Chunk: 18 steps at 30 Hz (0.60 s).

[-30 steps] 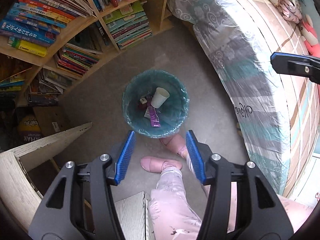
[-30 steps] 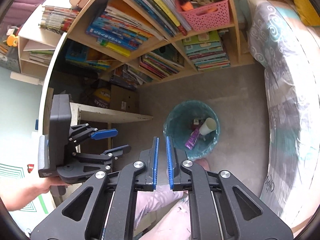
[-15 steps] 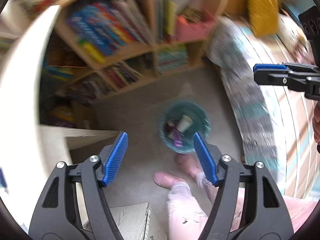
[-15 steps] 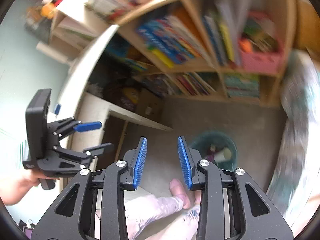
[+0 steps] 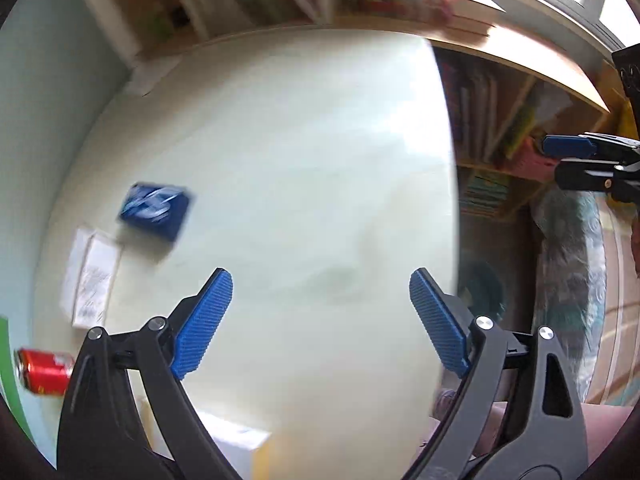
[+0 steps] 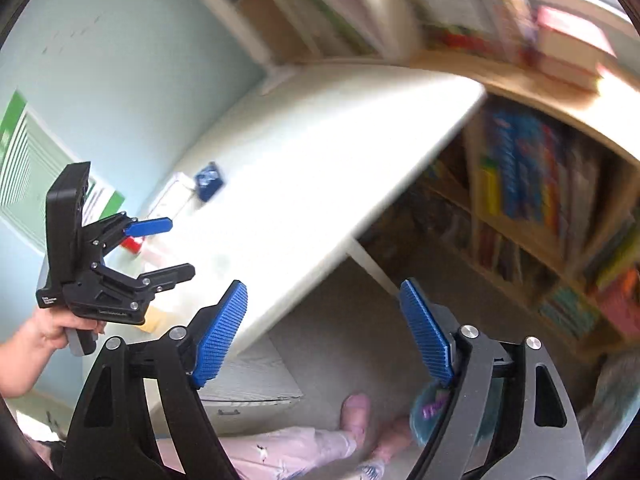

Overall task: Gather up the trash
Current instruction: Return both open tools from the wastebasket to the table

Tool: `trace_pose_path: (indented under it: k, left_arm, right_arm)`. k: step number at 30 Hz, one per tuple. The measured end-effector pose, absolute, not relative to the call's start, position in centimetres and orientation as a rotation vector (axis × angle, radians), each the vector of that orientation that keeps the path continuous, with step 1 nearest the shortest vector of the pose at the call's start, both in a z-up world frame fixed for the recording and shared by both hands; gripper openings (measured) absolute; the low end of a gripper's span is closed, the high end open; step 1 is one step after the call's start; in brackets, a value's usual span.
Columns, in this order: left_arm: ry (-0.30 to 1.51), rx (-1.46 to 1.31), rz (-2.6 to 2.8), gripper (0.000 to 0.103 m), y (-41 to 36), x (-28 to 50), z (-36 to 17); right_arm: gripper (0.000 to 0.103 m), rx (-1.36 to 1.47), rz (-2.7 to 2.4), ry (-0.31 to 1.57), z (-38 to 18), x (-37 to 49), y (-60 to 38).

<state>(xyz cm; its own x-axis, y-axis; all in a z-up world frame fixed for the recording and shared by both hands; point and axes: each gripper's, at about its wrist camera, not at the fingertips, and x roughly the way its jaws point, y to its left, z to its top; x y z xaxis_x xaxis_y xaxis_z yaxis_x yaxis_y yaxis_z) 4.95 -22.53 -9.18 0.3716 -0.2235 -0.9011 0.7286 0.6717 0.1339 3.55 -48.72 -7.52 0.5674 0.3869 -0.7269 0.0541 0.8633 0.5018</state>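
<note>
Both grippers — left gripper (image 5: 320, 320), right gripper (image 6: 324, 332) — spread above desk (image 5: 300, 140); red can (image 5: 44, 372) (light, likely slippery): grasp mid-body.

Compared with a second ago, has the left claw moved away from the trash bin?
Yes. The left claw has swung up from over the teal trash bin, now at its right beside the bed, and points across the white desk, wide open.
</note>
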Motion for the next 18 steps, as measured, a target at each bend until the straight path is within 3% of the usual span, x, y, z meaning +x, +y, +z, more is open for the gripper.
trace_pose_path:
  k: [8,18]
  left_arm:
    - [1.040,0.487,-0.461,0.089,-13.5,10.0,-8.3]
    - [1.067,0.427,-0.366,0.089,-6.2,14.0,-8.6]
  right_arm:
    - [0.085,0.373,0.364,0.981,-5.8,11.7,-41.5]
    - [0.085,0.260,0.465,1.032,-6.2,18.5,-34.3]
